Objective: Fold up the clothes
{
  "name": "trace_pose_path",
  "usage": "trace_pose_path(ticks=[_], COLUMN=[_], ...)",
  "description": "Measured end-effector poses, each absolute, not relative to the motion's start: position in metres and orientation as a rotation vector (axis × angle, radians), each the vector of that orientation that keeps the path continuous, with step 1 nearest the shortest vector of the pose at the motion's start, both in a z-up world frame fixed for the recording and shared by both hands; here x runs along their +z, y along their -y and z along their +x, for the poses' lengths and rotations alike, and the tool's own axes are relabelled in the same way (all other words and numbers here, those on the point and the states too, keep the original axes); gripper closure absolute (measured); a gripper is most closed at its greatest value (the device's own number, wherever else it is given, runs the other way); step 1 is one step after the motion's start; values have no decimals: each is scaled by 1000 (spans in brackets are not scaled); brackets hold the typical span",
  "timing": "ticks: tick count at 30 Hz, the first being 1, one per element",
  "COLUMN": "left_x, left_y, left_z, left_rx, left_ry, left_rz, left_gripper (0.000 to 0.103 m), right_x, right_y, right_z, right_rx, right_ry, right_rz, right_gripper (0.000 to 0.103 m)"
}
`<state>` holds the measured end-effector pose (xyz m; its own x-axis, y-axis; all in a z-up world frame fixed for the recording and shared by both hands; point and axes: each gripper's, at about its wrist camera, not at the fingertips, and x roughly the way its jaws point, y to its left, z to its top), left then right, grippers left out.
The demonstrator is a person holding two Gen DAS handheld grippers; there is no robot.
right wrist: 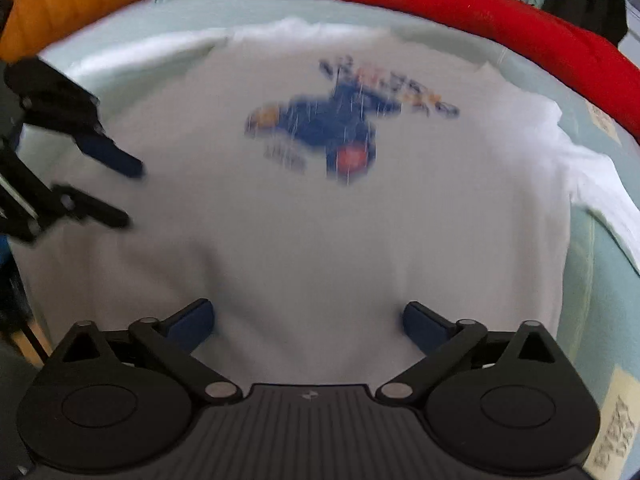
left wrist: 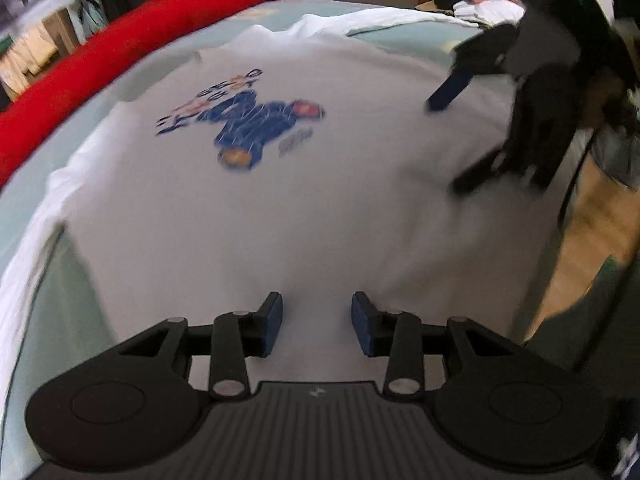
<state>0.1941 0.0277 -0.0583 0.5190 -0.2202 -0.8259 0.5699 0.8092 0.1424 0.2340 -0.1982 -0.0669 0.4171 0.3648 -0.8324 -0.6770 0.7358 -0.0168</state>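
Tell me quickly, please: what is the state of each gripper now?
Left gripper: open partway, holding nothing, over the white T-shirt.
Right gripper: wide open, holding nothing, over the same shirt.

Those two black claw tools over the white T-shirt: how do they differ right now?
The right gripper has its jaws spread much wider than the left gripper. Each approaches the white T-shirt from an opposite side. Both are empty, with black arms and blue pads.
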Motion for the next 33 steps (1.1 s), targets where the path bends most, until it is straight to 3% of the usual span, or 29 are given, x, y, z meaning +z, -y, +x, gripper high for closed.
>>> trace_pose_path(ticks=[6,12,16,20,22,30,33], left_x=[-39,-33,-54,-41,-33,-27,-44], left_y=[-46,-19,-31,-47,-52,-53,-57], left_z=[178,203,195,189,208,325,349], left_rx=[-405,-477,-434,-378,-321,-265,-244], left_ry=[-1062,-970,-1051,-1133,-1087,-866,-869], left_rz=[352,375,296,241,250,207,189], left_gripper=[60,59,55,55,56,56,55], right_x=[-61,-49,-58,-57,-48,-25,-33], right_y=[243,227,226,251,257,222,214], right_z=[206,217,218,199,202,323,372], right_rx=[623,625,606,587,570,496,450], right_ry=[-1062,-1016,-1028,-1065,-1058,-755,-727], right_rz=[-324,-314,-304,-271,-252,-153,-32], right_gripper=[0,0,0,0,0,0,0])
